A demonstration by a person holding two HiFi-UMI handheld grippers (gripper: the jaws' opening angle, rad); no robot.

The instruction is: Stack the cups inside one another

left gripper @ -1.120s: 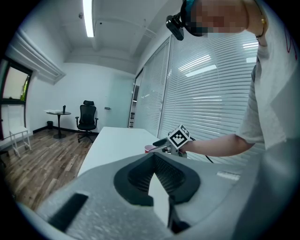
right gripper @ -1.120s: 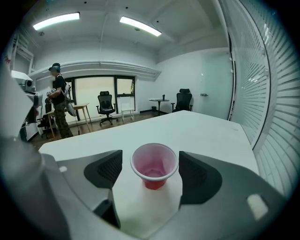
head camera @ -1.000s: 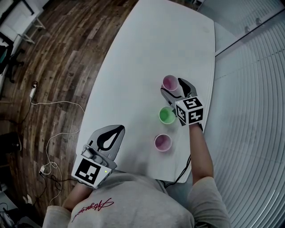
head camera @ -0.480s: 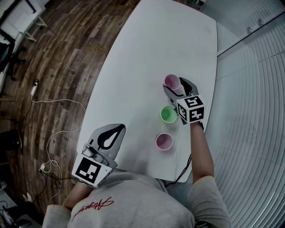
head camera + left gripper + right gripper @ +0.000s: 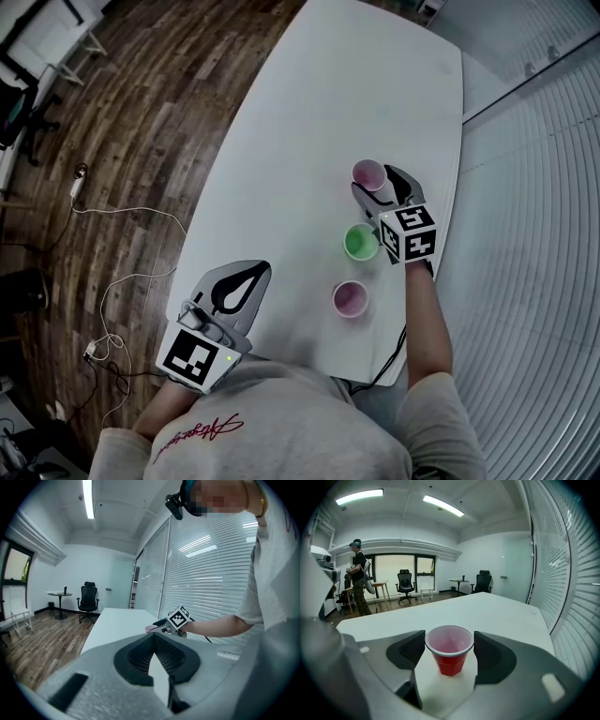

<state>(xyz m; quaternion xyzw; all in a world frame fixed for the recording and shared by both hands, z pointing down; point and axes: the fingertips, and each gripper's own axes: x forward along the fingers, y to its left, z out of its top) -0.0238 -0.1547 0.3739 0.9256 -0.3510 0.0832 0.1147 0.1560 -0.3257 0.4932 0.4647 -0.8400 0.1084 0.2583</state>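
Note:
Three cups stand in a row on the white table [image 5: 319, 112]: a far red cup [image 5: 368, 174], a green cup [image 5: 359, 242] and a near red cup [image 5: 350, 299]. My right gripper [image 5: 378, 182] reaches past the green cup and straddles the far red cup [image 5: 449, 656]. Its jaws have just been closing, and both pads now touch the cup's rim while it stands on the table. My left gripper [image 5: 260, 267] rests at the table's near left edge, shut and empty, apart from all cups. Its tips [image 5: 153, 635] meet, and the right gripper's marker cube [image 5: 178, 618] shows beyond them.
Window blinds [image 5: 544, 234] run along the right side of the table. Wood floor with cables [image 5: 112, 281] lies to the left. Office chairs [image 5: 405, 585] and a standing person [image 5: 358, 576] are far across the room.
The right gripper's jaws have drawn in around the far red cup. Both hands have kept their places; only the head view has shifted slightly.

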